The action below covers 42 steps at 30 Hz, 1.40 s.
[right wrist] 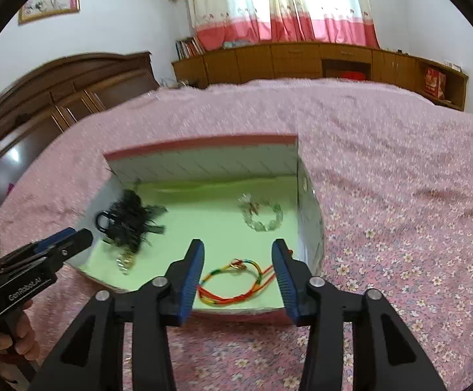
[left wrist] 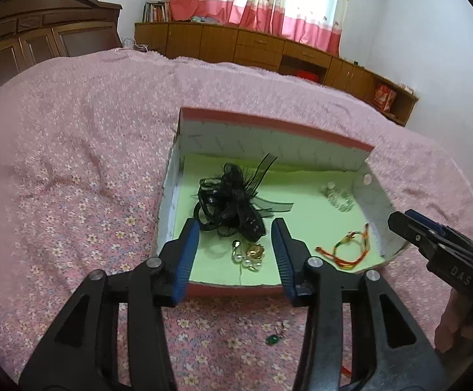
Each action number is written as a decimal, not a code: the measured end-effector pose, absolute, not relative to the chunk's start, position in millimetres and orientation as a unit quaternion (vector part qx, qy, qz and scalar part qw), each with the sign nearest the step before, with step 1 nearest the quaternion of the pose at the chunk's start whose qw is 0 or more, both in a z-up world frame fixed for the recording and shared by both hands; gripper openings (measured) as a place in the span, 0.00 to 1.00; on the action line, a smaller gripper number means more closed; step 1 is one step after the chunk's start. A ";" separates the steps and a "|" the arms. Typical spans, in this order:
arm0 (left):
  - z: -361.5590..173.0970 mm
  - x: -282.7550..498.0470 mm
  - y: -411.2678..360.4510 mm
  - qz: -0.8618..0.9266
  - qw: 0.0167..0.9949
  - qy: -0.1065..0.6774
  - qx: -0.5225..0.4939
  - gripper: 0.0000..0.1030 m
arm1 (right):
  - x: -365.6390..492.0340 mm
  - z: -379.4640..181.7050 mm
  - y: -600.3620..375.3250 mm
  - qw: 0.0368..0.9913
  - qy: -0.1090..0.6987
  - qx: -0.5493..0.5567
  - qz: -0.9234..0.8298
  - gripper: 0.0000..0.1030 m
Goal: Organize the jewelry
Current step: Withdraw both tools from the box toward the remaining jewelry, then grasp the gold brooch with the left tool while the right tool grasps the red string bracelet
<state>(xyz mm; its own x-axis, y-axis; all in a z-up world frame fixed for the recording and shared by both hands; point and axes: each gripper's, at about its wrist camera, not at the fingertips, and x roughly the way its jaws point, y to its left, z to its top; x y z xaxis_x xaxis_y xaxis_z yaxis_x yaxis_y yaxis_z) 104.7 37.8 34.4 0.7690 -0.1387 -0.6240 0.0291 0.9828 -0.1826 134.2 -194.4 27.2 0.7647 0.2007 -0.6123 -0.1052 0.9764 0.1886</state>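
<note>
**Both claws apart over the open jewelry box**

On the left, a pink floral bedspread, wrinkled, under everything. Resting on it, an open box with red rim, white walls and pale green floor. Inside, at the left, a black feathered hairpiece, tangled with loops and ribbon. Just in front of it, gold and pearl earrings, framed between the spread blue pads of the left gripper, gripping nothing. Farther right on the green floor, a red, green and yellow braided cord bracelet, lying between the parted pads of the right gripper, untouched by either pad. Behind it, near the right wall, a clear crystal bracelet. Outside the box, on the bedspread near its front rim, a small green pendant.
</note>
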 end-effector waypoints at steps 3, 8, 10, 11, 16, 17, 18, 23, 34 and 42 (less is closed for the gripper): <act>42.8 95.8 37.0 -0.049 0.940 0.328 -0.079 0.39 | 122.7 38.9 -193.6 0.941 0.317 0.077 0.086 0.52; 52.1 81.6 32.7 -0.061 0.942 0.322 -0.068 0.40 | 100.1 51.7 -198.0 0.947 0.296 0.088 0.087 0.56; 54.9 73.5 30.8 -0.067 0.942 0.322 -0.064 0.40 | 90.9 55.1 -200.2 0.948 0.292 0.092 0.086 0.56; 55.9 69.6 30.3 -0.070 0.942 0.323 -0.063 0.40 | 84.9 56.7 -201.5 0.948 0.291 0.095 0.086 0.57; 57.8 55.0 28.2 -0.086 0.935 0.338 -0.067 0.41 | 63.0 57.3 -206.1 0.947 0.293 0.099 0.086 0.57; 57.0 53.1 27.3 -0.088 0.934 0.341 -0.066 0.41 | 58.5 56.6 -206.3 0.946 0.295 0.099 0.086 0.57; 56.3 50.1 26.2 -0.091 0.932 0.344 -0.064 0.41 | 54.1 55.8 -206.5 0.946 0.298 0.098 0.086 0.57; 51.7 36.5 22.2 -0.096 0.926 0.361 -0.048 0.41 | 36.7 49.4 -209.2 0.941 0.312 0.097 0.084 0.58; 32.3 15.2 23.1 -0.098 0.911 0.397 -0.044 0.41 | 8.5 26.7 -218.2 0.924 0.358 0.109 0.071 0.58; 15.0 8.2 26.3 -0.084 0.901 0.423 -0.042 0.40 | 5.7 2.0 -216.4 0.903 0.407 0.118 0.070 0.58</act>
<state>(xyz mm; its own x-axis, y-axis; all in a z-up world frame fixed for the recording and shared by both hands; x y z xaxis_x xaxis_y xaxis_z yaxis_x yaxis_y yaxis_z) 8.2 26.3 15.0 0.6271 -0.1880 -0.7559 0.1165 0.9822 -0.1477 5.7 -216.4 1.9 0.6581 0.2228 -0.7192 -0.0305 0.9623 0.2702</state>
